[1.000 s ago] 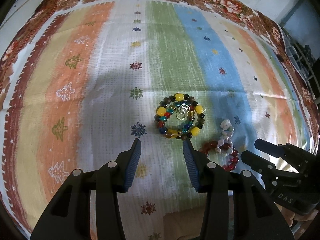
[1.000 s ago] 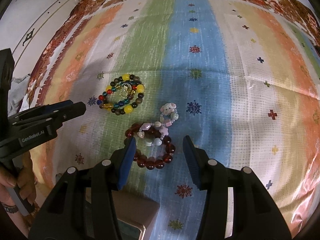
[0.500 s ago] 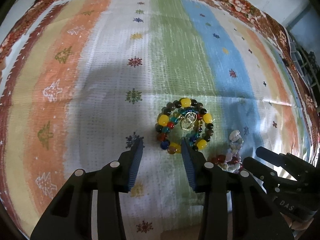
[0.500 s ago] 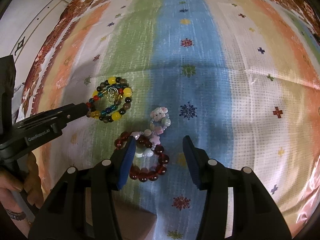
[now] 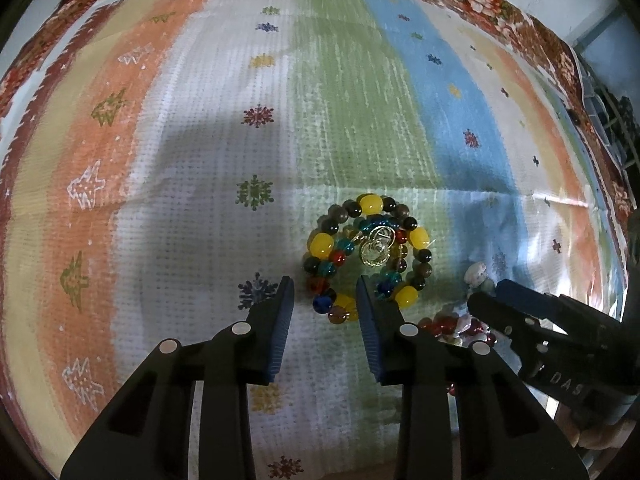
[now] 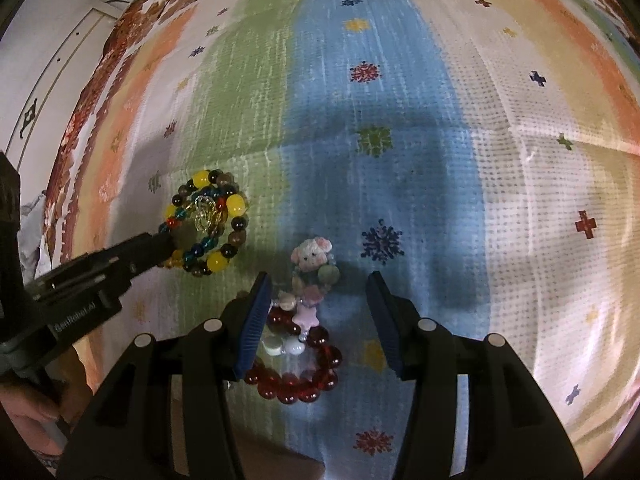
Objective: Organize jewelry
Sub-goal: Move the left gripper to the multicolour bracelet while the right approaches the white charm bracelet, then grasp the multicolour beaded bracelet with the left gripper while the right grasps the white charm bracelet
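— Striped cloth [image 5: 168, 208] with small snowflakes covered the whole surface, yes? What did the left wrist view show on it?

— A multicolour bead bracelet [image 5: 368, 256] with yellow beads lay just ahead of the left tool [image 5: 325, 294], a little toward its right finger. The near arc of the ring sat between the two pads, and the right fingertip [image 5: 362, 286] stood inside the loop. The jaws had just been closing, but a gap showed on both sides, so I judge nothing was gripped yet. The right tool [image 5: 486, 296] entered from the right edge, over a second pile of beads.

— And the right wrist view?

— There the dark red bracelet [image 6: 298, 368] lay on the cloth between the fingers of the right tool [image 6: 318, 312], nearer to the left pad [image 6: 254, 322], with a pastel bracelet [image 6: 308, 280] carrying a small pig charm across its far side. The jaws stood about half open and held nothing. The left tool [image 6: 160, 240] reached the multicolour bracelet at its near-left edge.

— So each hand had its own piece?

— I think so; each bracelet was nearest to its own tool, almost straight below.
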A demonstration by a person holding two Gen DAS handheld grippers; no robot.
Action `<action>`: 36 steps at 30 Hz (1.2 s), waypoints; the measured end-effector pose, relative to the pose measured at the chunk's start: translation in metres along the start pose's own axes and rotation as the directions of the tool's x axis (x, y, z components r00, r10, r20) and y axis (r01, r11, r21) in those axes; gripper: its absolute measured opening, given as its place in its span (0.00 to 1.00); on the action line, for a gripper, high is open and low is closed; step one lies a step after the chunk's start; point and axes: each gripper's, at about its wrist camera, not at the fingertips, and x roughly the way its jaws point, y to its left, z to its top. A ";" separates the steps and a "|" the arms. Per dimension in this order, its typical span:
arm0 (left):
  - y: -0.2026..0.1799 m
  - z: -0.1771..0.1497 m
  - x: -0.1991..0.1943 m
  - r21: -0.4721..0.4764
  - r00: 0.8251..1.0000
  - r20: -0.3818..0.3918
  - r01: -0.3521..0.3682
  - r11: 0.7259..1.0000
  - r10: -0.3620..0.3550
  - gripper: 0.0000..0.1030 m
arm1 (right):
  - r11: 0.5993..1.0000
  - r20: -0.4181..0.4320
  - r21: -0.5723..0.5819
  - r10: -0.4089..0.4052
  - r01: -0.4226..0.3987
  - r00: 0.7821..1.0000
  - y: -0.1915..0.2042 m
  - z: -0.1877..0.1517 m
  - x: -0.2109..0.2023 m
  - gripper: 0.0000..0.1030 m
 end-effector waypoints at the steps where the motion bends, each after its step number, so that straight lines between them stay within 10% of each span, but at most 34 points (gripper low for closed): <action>1: 0.000 0.000 0.001 0.000 1.000 -0.001 -0.002 1.000 0.002 0.31 | 1.000 0.000 0.003 0.002 -0.002 1.000 0.000 0.001 0.001 0.50; 6: 0.003 0.003 0.006 -0.004 1.000 -0.007 -0.004 1.000 0.004 0.27 | 1.000 0.001 0.001 0.001 -0.001 1.000 -0.001 0.002 0.003 0.49; 10: 0.002 0.002 0.005 0.007 1.000 -0.017 0.019 1.000 -0.019 0.11 | 1.000 -0.013 -0.005 -0.004 0.004 1.000 -0.002 0.002 0.006 0.12; 36: -0.022 0.000 -0.047 0.082 0.990 0.071 0.112 0.990 -0.118 0.09 | 0.994 0.067 -0.099 0.043 -0.036 0.997 0.026 -0.006 -0.039 0.10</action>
